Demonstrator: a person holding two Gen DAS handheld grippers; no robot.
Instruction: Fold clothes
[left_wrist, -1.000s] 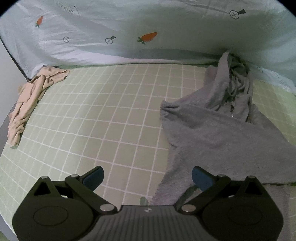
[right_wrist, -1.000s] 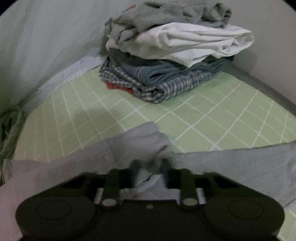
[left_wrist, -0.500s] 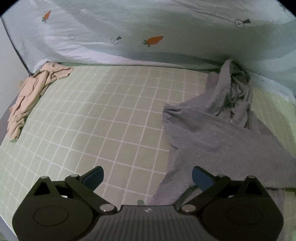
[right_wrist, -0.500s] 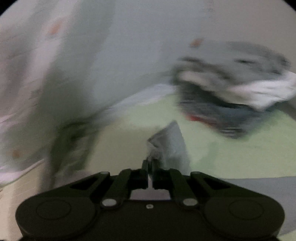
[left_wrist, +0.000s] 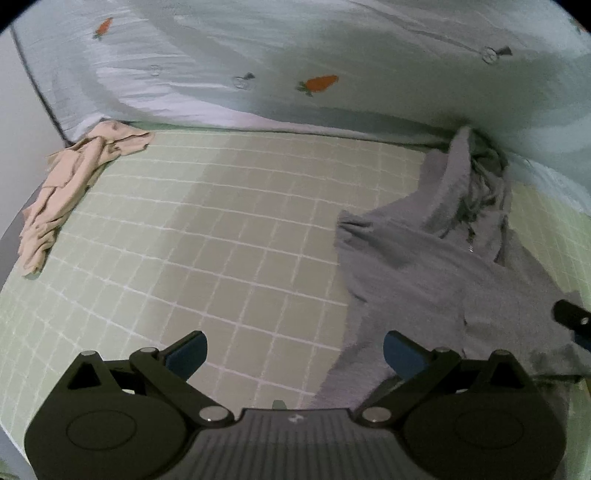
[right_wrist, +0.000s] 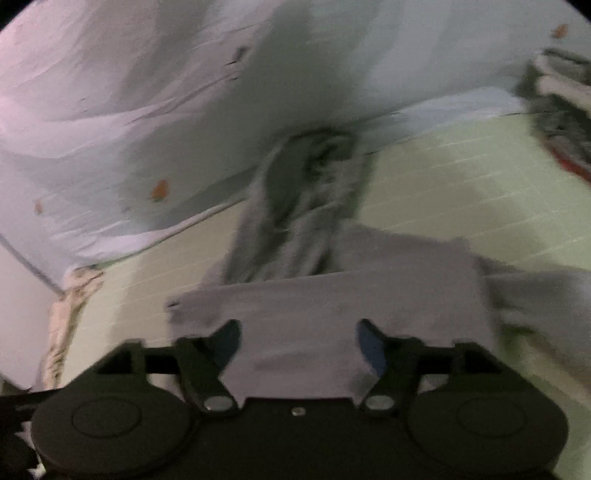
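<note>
A grey hooded sweatshirt (left_wrist: 436, 266) lies spread on the green checked sheet (left_wrist: 207, 229), its hood bunched against the bedding at the back. My left gripper (left_wrist: 293, 349) is open, low over the sheet, with the garment's left edge by its right finger. In the blurred right wrist view the same sweatshirt (right_wrist: 332, 306) shows a folded flap lying across its body. My right gripper (right_wrist: 297, 341) stands open just over that flap, holding nothing. Part of the right gripper (left_wrist: 572, 319) shows at the right edge of the left wrist view.
A beige garment (left_wrist: 70, 188) lies crumpled at the far left edge of the bed. A pale carrot-print quilt (left_wrist: 295, 66) rises along the back. A stack of folded clothes (right_wrist: 565, 110) sits at the far right. A wall borders the left side.
My right gripper, shut on a grey sleeve earlier, swung left across the garment, opened and let the cloth go. My left gripper stayed open and drifted slightly.
</note>
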